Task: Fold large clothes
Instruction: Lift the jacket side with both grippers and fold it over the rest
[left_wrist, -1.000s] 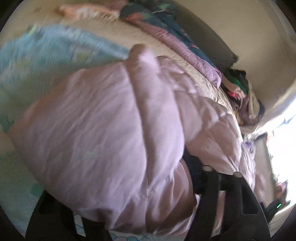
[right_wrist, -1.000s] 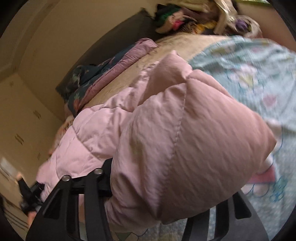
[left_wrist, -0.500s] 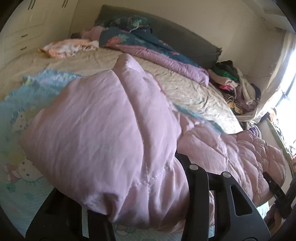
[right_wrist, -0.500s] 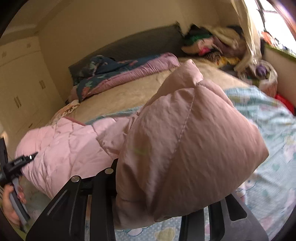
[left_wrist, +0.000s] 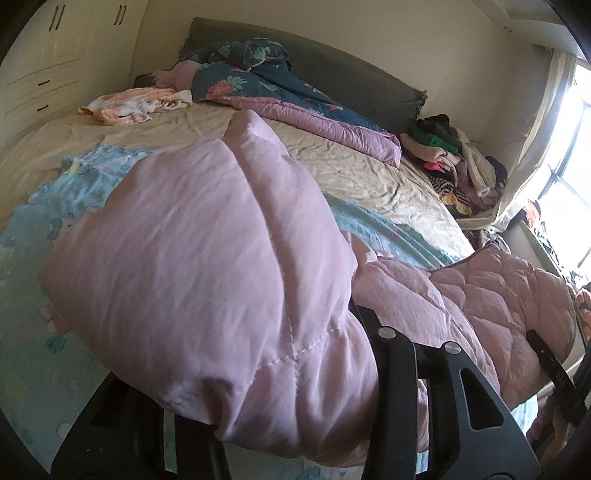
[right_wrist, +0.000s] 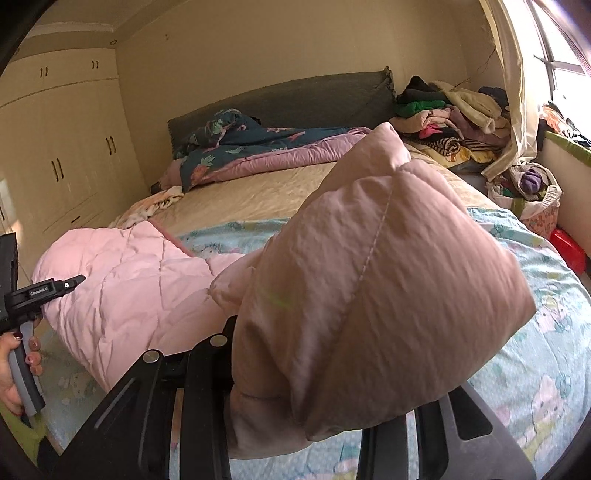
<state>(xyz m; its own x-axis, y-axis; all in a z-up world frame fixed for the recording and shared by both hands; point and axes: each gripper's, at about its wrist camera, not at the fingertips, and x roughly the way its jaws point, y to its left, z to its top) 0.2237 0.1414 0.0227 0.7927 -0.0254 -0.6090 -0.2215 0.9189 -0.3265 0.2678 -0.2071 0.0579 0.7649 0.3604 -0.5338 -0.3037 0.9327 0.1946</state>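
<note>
A pink quilted puffer jacket (left_wrist: 207, 280) hangs between both grippers above the bed. My left gripper (left_wrist: 280, 417) is shut on one bunched end of it, which fills the left wrist view. My right gripper (right_wrist: 306, 417) is shut on the other bunched end (right_wrist: 376, 306). The jacket's quilted middle (right_wrist: 140, 288) sags between them over the light blue cartoon sheet (right_wrist: 535, 354). The left gripper's handle and the hand on it (right_wrist: 26, 325) show at the left edge of the right wrist view.
The bed has a beige cover (left_wrist: 354, 170), a floral and purple duvet (left_wrist: 295, 103) by the grey headboard, and a small peach cloth (left_wrist: 136, 105). A clothes pile (right_wrist: 450, 114) sits at the far right corner. Wardrobes (right_wrist: 55, 155) stand on the left, a window on the right.
Both grippers have lifted the jacket ends and levelled out; the views swung from tilted to upright. The jacket stays gripped at both ends.
</note>
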